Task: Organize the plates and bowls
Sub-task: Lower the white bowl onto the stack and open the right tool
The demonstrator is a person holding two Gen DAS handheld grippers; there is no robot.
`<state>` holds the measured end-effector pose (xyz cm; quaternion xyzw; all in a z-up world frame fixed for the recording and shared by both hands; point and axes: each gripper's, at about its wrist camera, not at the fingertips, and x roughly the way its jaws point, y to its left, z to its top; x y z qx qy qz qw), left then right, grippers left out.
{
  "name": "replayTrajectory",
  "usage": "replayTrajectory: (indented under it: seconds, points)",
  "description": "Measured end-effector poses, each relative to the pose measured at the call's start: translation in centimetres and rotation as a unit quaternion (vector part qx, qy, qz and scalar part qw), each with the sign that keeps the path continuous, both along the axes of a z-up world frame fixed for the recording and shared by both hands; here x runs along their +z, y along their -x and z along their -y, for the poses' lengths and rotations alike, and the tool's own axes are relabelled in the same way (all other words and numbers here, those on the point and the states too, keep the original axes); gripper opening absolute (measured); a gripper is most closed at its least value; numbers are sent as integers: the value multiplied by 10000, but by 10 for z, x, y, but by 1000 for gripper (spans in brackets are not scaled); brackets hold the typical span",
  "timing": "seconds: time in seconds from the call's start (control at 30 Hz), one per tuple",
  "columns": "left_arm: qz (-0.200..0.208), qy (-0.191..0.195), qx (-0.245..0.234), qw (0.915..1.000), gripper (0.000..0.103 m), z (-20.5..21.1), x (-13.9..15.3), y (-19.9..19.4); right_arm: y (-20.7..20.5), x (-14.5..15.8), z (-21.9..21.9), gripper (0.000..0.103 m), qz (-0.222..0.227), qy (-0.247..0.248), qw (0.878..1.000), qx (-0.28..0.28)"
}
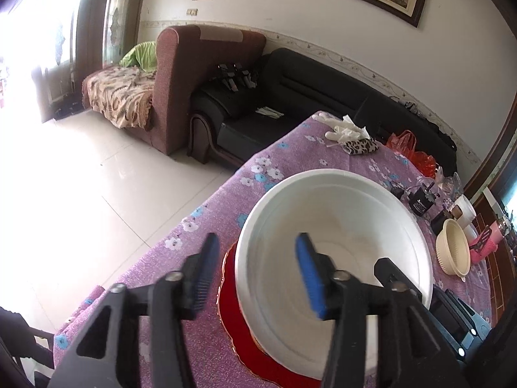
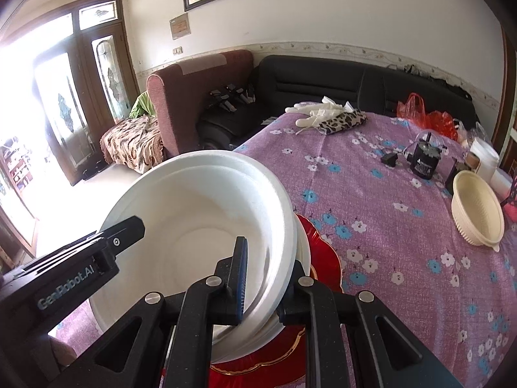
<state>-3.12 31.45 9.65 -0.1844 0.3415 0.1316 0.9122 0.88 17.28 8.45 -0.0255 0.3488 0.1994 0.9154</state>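
A white foam bowl (image 1: 342, 226) sits tilted on a red plate (image 1: 232, 317) at the near edge of the purple flowered table. My left gripper (image 1: 255, 274) is open, its fingers astride the bowl's left rim, one outside and one inside. In the right wrist view my right gripper (image 2: 263, 281) is shut on the right rim of the white bowl (image 2: 194, 213), which rests in a second white bowl (image 2: 302, 242) on the red plate (image 2: 323, 258). The left gripper's finger (image 2: 126, 229) shows at the bowl's left rim.
A cream ribbed bowl (image 2: 478, 210) lies at the table's right side, also in the left wrist view (image 1: 452, 249). Beyond it stand white cups (image 2: 484, 158), a black adapter (image 2: 423, 158), gloves and a leopard pouch (image 2: 342, 119), red bags (image 2: 433, 116). Sofas stand behind the table.
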Motion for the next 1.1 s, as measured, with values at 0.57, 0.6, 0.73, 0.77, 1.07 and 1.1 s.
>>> replayTrajectory:
  seconds: [0.57, 0.6, 0.73, 0.77, 1.07, 1.1]
  points:
    - [511, -394, 315, 9974, 77, 7, 25, 35, 17, 23, 6, 61, 548, -349, 9979, 8]
    - [521, -395, 313, 9974, 77, 8, 27, 36, 19, 25, 7, 61, 555, -368, 9978, -8]
    - [559, -434, 333, 9969, 78, 10, 30, 41, 27, 29, 15, 61, 587, -435, 9973, -72]
    - [568, -435, 335, 9969, 78, 11, 31, 43, 29, 30, 18, 62, 605, -458, 9971, -99]
    - [597, -506, 410, 9961, 81, 20, 32, 59, 51, 32, 62, 70, 644, -611, 9951, -437]
    - [586, -517, 415, 9961, 81, 22, 31, 61, 55, 30, 67, 71, 639, -608, 9951, -458]
